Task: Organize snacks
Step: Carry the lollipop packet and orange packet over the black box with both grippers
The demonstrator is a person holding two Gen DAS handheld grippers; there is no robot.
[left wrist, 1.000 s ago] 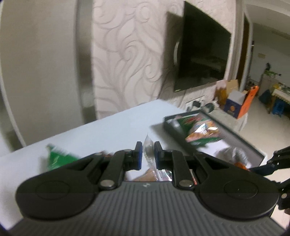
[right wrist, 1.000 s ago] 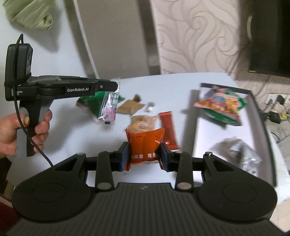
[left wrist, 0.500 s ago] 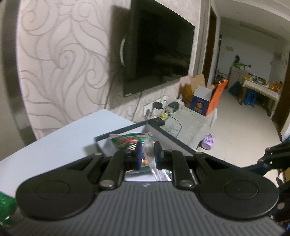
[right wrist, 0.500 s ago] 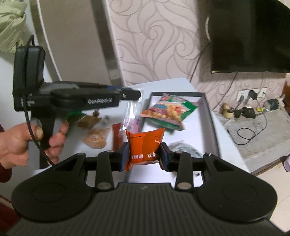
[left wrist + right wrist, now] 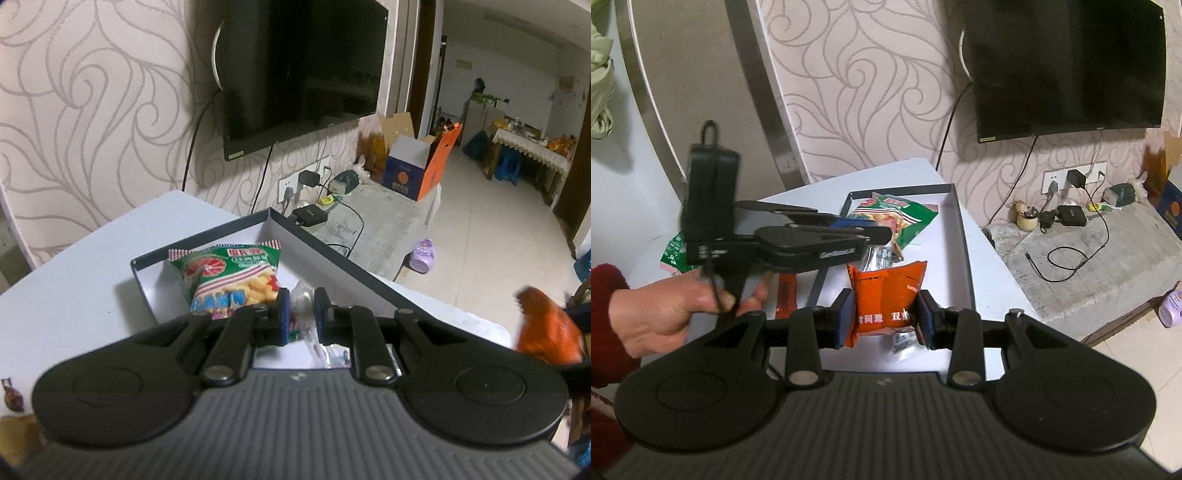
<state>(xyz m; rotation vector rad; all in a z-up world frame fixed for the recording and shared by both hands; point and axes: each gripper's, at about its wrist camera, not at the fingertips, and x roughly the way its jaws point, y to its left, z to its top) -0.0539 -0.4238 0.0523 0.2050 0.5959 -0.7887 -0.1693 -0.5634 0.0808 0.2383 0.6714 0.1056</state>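
The right tongs (image 5: 884, 319) grip an orange packet (image 5: 886, 295) by its two side edges, so it stands upright with its printed face toward the camera and its crimped top edge uppermost, held above the near end of the tray (image 5: 962, 258). The left tongs (image 5: 299, 314) pinch a clear wrapper (image 5: 303, 301) that hangs down between the pads, its long axis roughly vertical, over the tray's near half (its contents are too blurred to tell). The tray is a shallow dark-rimmed box with a white floor, lying along the right edge of the counter (image 5: 74, 295), long axis running away from the cameras. Inside it, toward the far end, a green chips bag (image 5: 229, 277) lies flat, and a silvery packet (image 5: 905, 345) rests on the floor near the close end. Outside the tray, a red-brown sachet (image 5: 786, 295) lies on the counter just beside its left rim, and a green packet (image 5: 674, 254) sits further left.
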